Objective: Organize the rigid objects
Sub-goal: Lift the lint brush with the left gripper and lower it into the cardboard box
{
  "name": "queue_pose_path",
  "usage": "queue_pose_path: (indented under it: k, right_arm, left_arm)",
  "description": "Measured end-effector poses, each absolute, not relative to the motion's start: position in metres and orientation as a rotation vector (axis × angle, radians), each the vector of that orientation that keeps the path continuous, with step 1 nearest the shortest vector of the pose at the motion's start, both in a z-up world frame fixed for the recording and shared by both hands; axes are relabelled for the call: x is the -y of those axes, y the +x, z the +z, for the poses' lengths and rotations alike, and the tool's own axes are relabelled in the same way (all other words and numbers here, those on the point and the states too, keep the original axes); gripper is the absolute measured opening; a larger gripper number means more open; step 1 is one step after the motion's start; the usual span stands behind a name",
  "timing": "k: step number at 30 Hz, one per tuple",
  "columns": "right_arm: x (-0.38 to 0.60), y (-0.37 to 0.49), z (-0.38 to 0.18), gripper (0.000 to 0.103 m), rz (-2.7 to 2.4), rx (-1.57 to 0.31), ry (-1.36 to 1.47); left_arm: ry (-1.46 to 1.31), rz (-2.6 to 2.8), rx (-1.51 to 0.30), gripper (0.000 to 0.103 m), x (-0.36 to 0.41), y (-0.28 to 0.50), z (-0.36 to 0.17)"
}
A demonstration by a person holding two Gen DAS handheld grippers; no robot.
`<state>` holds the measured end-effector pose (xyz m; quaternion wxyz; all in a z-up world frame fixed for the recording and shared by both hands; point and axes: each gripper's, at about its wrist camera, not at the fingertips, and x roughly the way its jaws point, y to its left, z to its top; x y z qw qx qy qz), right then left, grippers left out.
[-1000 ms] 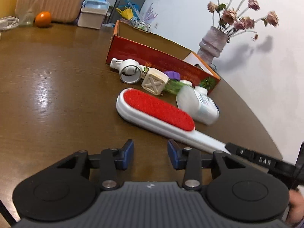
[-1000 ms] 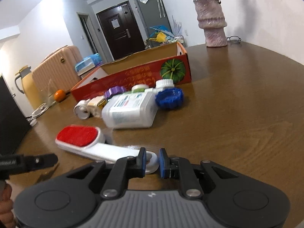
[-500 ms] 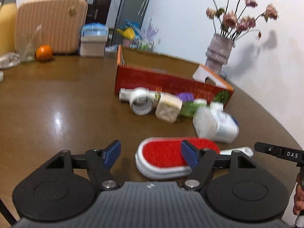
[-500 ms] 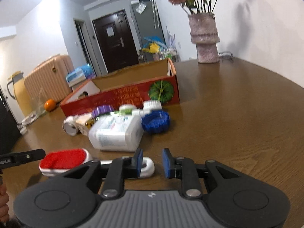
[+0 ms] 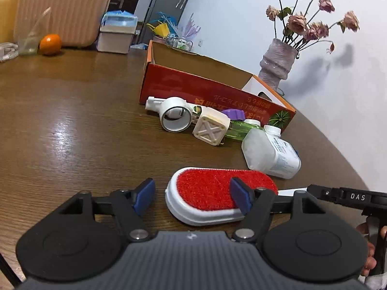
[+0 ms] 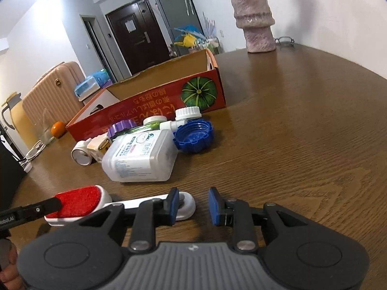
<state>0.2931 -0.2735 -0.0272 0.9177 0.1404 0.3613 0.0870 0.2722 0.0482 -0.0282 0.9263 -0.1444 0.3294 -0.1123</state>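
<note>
Both grippers opening, empty: left gripper point(image 5: 192, 199) around lint brush point(image 5: 219, 199) head, right gripper point(image 6: 194, 205) off handle, probably handover.

The wood-grain table point(image 5: 72, 125) is shining glossy under the light. The lint brush point(image 5: 217, 200) is showing smooth white plastic around a rough red fabric pad. The cardboard box point(image 6: 154, 104) is looking matt brown inside, printed red outside. The bottle point(image 6: 140, 159) is appearing as translucent plastic, the vase point(image 6: 256, 21) as rough and mottled.

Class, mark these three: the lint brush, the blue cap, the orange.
lint brush point(image 5: 212, 191), left wrist view, on its red pad
blue cap point(image 6: 193, 136), right wrist view, on its inside
orange point(image 5: 50, 44), left wrist view, on its peel
</note>
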Motion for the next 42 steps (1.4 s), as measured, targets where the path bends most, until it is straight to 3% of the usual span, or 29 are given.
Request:
queue_pose_path:
  k: [3, 4, 13, 21, 27, 32, 42]
  right_arm:
    - [0.272, 0.294, -0.026, 0.023, 0.186, -0.748, 0.268]
    - [0.272, 0.294, -0.026, 0.013, 0.203, -0.746, 0.281]
    - [0.267, 0.269, -0.016, 0.013, 0.181, -0.688, 0.272]
    - [0.272, 0.24, 0.02, 0.013, 0.159, -0.56, 0.324]
    - [0.284, 0.3, 0.052, 0.013, 0.222, -0.534, 0.362]
    - [0.284, 0.404, 0.077, 0.014, 0.239, -0.524, 0.387]
    - [0.255, 0.619, 0.048, 0.014, 0.197, -0.714, 0.319]
  left_arm:
    - [-0.324, -0.264, -0.685, 0.057, -0.051, 0.275, -0.027]
    - [-0.316, -0.251, -0.687, 0.058, -0.048, 0.274, -0.025]
    - [-0.297, -0.206, -0.615, 0.052, -0.039, 0.233, -0.013]
    - [-0.257, -0.229, -0.469, 0.052, -0.031, 0.222, 0.03]
    - [-0.241, -0.265, -0.43, 0.052, -0.036, 0.293, 0.076]
    - [-0.231, -0.247, -0.443, 0.051, -0.038, 0.407, 0.1]
    - [-0.187, -0.149, -0.621, 0.052, -0.051, 0.606, 0.053]
